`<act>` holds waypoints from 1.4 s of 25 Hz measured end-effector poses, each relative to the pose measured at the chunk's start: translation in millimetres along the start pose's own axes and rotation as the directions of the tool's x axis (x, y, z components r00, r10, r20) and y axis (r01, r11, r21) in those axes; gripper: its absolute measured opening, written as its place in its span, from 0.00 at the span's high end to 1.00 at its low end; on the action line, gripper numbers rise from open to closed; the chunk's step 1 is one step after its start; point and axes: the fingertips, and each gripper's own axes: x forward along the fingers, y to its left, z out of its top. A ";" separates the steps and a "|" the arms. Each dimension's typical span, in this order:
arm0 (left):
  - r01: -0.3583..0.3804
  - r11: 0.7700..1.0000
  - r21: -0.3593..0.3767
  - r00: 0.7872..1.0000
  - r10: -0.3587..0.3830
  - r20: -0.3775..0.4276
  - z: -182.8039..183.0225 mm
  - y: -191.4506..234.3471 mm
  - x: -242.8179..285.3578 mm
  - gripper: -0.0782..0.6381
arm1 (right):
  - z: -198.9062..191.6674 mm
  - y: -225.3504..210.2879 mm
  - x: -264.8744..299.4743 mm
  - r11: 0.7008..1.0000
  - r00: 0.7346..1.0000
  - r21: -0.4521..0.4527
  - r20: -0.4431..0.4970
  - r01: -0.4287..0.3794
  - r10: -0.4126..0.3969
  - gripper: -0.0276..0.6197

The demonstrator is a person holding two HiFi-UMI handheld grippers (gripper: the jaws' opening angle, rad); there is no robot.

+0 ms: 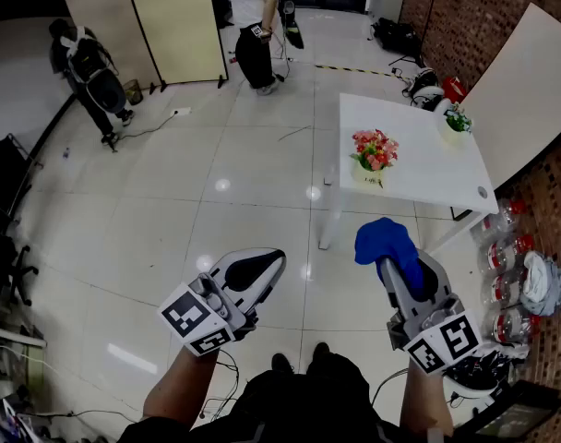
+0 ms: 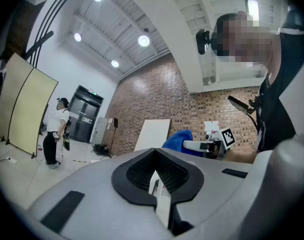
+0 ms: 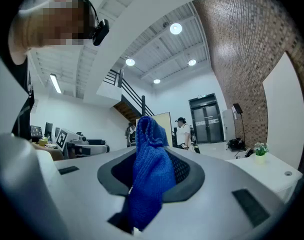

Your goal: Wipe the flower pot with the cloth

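Flower pot (image 1: 371, 166) with pink-red blooms stands upright on the white desk (image 1: 428, 169), near its left edge, blooms pointing up. A smaller potted plant (image 1: 456, 118) sits by the far right corner. Blue cloth (image 1: 385, 241) is off the desk, clamped in the right claw (image 1: 391, 264), long axis along the jaws, bunched end sticking out toward the desk. Left claw (image 1: 267, 266) is clenched, nothing in it, well apart from the desk.
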 end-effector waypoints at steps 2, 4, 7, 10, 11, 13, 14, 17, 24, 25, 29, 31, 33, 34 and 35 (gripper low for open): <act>0.002 1.000 0.001 1.000 -0.002 -0.001 -1.6 16.9 6.3 0.89 | -2.7 -3.8 13.2 1.000 1.000 0.001 0.004 0.001 -0.001 0.80; 0.010 1.000 0.004 1.000 -0.010 -0.007 -1.0 34.4 16.6 0.89 | -4.0 -10.1 27.8 1.000 1.000 0.000 0.014 0.004 -0.004 0.80; 0.026 1.000 0.004 0.999 -0.025 -0.023 3.3 55.1 39.1 0.89 | -3.2 -30.4 46.7 1.000 0.999 0.013 0.029 0.022 -0.022 0.80; 0.050 0.998 0.024 0.998 -0.049 -0.041 9.4 71.2 60.5 0.89 | -0.6 -53.6 59.0 0.999 0.998 0.030 0.048 0.044 -0.045 0.80; 0.056 0.998 0.031 0.997 -0.054 -0.048 10.9 78.5 67.1 0.89 | -0.8 -60.0 63.7 0.998 0.997 0.031 0.052 0.050 -0.051 0.80; 0.070 0.997 0.038 0.996 -0.068 -0.059 11.3 94.1 78.5 0.89 | -3.5 -70.6 74.5 0.997 0.997 0.035 0.051 0.062 -0.064 0.80; 0.077 0.996 0.037 0.995 -0.074 -0.064 10.6 103.1 84.3 0.89 | -5.6 -75.8 81.2 0.997 0.996 0.038 0.046 0.071 -0.073 0.80; 0.111 0.994 0.007 0.991 -0.110 -0.075 8.6 129.5 99.6 0.89 | -14.8 -86.5 102.7 0.992 0.993 0.045 0.026 0.116 -0.117 0.80; 0.254 0.966 -0.047 0.963 -0.257 -0.076 9.2 206.5 123.2 0.89 | -17.2 -96.2 163.0 0.954 0.955 0.037 0.015 0.297 -0.298 0.80; 0.282 0.958 -0.048 0.955 -0.285 -0.080 9.1 217.0 125.5 0.89 | -18.0 -94.7 170.8 0.945 0.945 0.035 0.011 0.326 -0.326 0.80; 0.376 0.924 -0.065 0.919 -0.381 -0.100 3.7 252.3 136.3 0.89 | -28.2 -89.5 194.5 0.902 0.903 0.042 0.001 0.430 -0.430 0.80; 0.425 0.903 -0.062 0.895 -0.430 -0.118 -3.9 265.4 145.4 0.89 | -37.5 -90.6 205.1 0.882 0.884 0.049 -0.012 0.468 -0.468 0.80; 0.460 0.887 -0.041 0.874 -0.461 -0.153 -17.2 278.5 160.8 0.89 | -47.7 -96.6 213.1 0.865 0.867 0.054 -0.029 0.498 -0.498 0.80; 0.476 0.879 -0.032 0.864 -0.474 -0.171 -24.1 285.1 170.9 0.89 | -51.9 -101.3 215.7 0.856 0.858 0.057 -0.032 0.514 -0.513 0.80; 0.492 0.870 -0.030 0.853 -0.488 -0.183 -29.7 291.5 182.4 0.89 | -55.3 -107.1 217.7 0.846 0.848 0.060 -0.032 0.530 -0.529 0.80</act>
